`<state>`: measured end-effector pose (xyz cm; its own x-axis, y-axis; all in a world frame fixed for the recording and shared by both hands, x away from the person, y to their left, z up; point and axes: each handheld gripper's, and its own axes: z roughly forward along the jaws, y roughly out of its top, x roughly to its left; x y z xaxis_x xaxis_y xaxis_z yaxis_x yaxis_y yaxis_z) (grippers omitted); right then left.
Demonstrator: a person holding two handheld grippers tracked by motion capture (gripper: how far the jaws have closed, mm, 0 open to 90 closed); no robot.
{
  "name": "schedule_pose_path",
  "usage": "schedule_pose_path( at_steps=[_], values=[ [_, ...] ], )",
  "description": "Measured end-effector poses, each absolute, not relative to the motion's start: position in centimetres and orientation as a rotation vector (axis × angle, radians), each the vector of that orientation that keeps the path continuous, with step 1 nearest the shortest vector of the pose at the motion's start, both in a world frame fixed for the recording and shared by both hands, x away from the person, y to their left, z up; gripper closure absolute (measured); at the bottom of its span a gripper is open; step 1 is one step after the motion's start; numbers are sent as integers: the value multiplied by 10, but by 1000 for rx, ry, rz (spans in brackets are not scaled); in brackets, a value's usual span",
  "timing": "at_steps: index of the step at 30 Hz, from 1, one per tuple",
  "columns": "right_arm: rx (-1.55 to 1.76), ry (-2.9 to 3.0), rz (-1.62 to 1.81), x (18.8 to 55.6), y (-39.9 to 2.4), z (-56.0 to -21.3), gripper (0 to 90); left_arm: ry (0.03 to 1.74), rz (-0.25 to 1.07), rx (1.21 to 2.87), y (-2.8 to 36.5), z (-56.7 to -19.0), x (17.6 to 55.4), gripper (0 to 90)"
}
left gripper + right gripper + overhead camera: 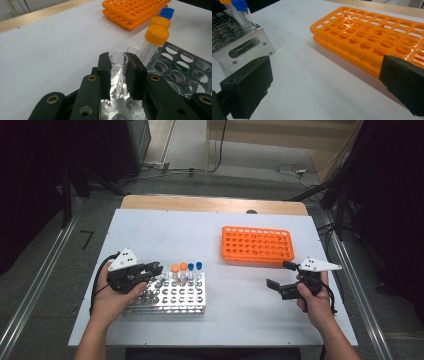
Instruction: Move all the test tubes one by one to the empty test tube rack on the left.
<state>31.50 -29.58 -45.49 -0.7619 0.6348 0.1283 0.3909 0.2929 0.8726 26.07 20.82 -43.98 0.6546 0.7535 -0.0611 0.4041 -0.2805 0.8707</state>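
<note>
A metal tube rack stands at the table's front left. In its back row are two orange-capped tubes and two blue-capped tubes. My left gripper is shut on an open, uncapped clear tube standing in the rack's back row; a second uncapped tube stands just behind it. My right gripper rests open at the front right, nothing between its jaws, close to the orange rack's near edge.
An empty orange plastic tube rack lies at the table's right back. The white table top ends in a wooden strip at the back. Cables lie on the floor beyond.
</note>
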Motion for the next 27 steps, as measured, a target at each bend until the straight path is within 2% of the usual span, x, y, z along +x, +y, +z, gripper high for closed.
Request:
schedule_pose_path(
  at_steps=[8, 12, 16, 21, 27],
  values=[
    [938, 2322, 1456, 315, -296, -455, 0, 961, 470, 1865, 211, -438, 261, 573],
    [940, 2324, 1454, 314, -296, -455, 0, 982, 485, 1828, 213, -436, 260, 445],
    [945, 2317, 1458, 314, -297, -455, 0, 1007, 500, 1778, 216, -435, 259, 276],
    [954, 2306, 1464, 312, -299, -454, 0, 1033, 505, 1723, 221, -435, 257, 126],
    [967, 2292, 1464, 310, -302, -454, 0, 1046, 524, 1698, 223, -438, 249, 22]
  ],
)
